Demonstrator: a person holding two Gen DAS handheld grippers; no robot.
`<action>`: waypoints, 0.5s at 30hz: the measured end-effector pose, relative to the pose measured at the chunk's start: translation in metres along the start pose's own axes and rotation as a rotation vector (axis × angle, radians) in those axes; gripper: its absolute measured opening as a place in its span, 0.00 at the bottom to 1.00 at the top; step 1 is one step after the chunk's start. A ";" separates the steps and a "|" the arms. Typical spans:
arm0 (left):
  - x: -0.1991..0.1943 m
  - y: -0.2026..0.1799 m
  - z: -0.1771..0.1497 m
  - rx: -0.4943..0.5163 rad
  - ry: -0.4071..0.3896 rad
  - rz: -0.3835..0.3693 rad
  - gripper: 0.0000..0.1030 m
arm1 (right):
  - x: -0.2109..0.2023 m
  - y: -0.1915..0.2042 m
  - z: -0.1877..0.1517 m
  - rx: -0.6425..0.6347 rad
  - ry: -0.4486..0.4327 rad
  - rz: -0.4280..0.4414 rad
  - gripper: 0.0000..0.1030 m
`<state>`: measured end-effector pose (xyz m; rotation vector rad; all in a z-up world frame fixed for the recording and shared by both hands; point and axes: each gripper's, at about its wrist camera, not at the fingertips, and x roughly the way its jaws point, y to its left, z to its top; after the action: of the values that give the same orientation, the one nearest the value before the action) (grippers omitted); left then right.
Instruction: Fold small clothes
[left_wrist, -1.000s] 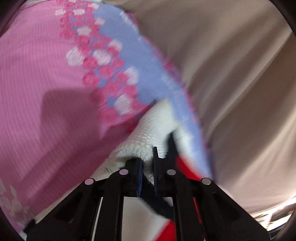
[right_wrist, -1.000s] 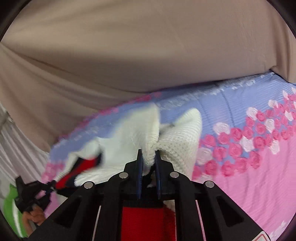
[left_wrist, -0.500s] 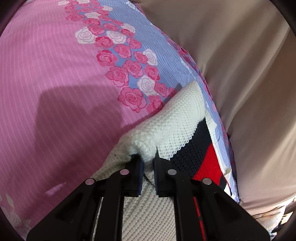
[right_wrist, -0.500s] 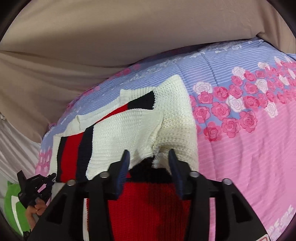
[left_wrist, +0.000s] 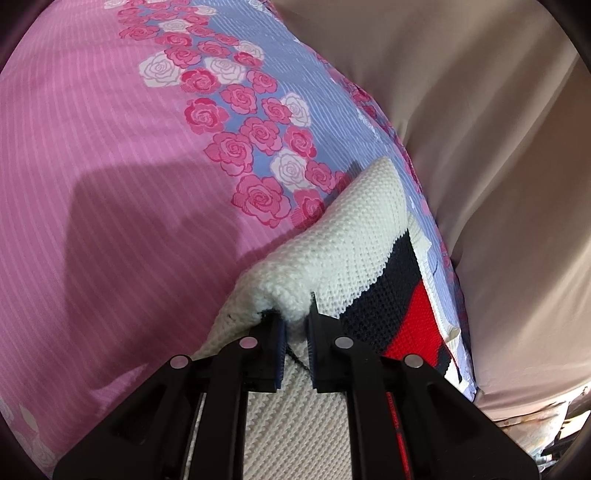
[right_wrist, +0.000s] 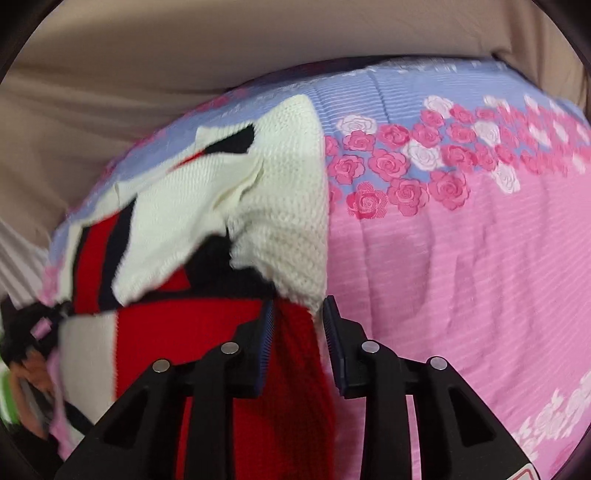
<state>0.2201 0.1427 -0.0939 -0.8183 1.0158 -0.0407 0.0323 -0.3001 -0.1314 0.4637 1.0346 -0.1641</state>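
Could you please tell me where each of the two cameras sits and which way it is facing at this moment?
Left wrist: on the left hand-held gripper, looking along its fingers, shut on the sweater, across the pink floral bedspread.
Right wrist: on the right hand-held gripper, jaws open over the sweater; a hand shows blurred at the left edge.
Shared: sweater, bedspread, beige cloth behind.

Your sweater (left_wrist: 354, 236) is chunky, rough knit wool; the sheet (left_wrist: 110, 155) under it is smooth, finely ribbed printed cloth. The curtain (left_wrist: 498, 129) is plain matt fabric. Your left gripper (left_wrist: 295, 325) is matt black plastic with shiny metal rivets.
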 end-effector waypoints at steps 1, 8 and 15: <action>0.000 -0.001 -0.001 0.003 -0.003 0.004 0.10 | 0.004 0.004 0.000 -0.039 -0.010 -0.031 0.22; 0.001 -0.003 -0.001 0.011 -0.001 0.017 0.10 | -0.008 -0.049 -0.002 0.141 -0.037 0.003 0.11; 0.002 -0.004 0.000 0.010 -0.008 0.020 0.10 | -0.047 -0.024 0.005 0.109 -0.120 0.049 0.17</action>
<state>0.2218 0.1393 -0.0930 -0.7986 1.0157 -0.0260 0.0041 -0.3275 -0.0959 0.5708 0.8985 -0.2025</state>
